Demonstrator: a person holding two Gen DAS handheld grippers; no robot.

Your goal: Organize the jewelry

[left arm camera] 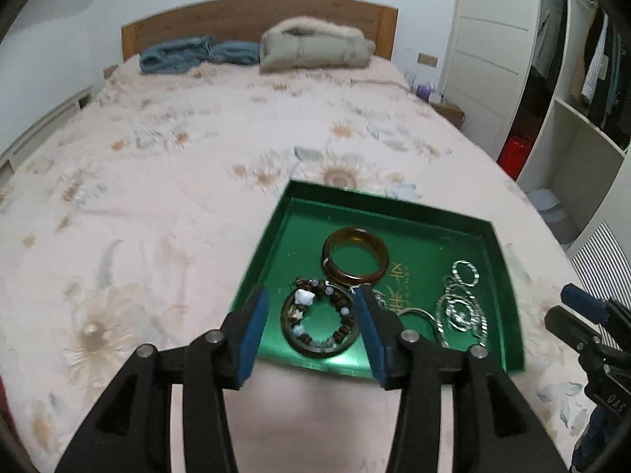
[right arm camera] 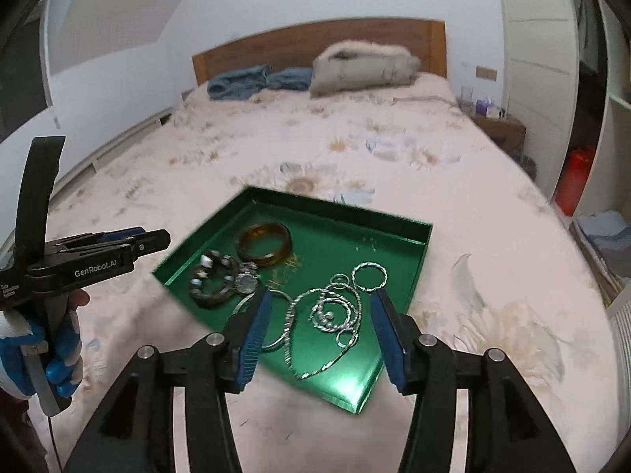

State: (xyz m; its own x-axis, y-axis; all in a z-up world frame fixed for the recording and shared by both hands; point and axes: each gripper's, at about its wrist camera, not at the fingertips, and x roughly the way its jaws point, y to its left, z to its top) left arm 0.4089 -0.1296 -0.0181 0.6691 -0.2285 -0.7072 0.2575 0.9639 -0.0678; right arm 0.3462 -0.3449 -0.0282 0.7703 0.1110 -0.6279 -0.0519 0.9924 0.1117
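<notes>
blue-padded fingers (left arm camera: 252, 327) of the left gripper (left arm camera: 313, 325) are being held apart over the near edge of the green tray (left arm camera: 465, 232), nothing being gripped. right gripper (right arm camera: 321, 325) is likewise being held open and empty above the silver chain (right arm camera: 331, 315). beaded bracelet (left arm camera: 319, 321), amber bangle (left arm camera: 355, 256) and watch (right arm camera: 246, 280) are all lying inside the tray, which is being supported by the floral bedspread (left arm camera: 157, 181).

"genrobot.ai" in white on the black left gripper (right arm camera: 157, 241); gold characters on the green tray (left arm camera: 414, 232), unreadable
</notes>
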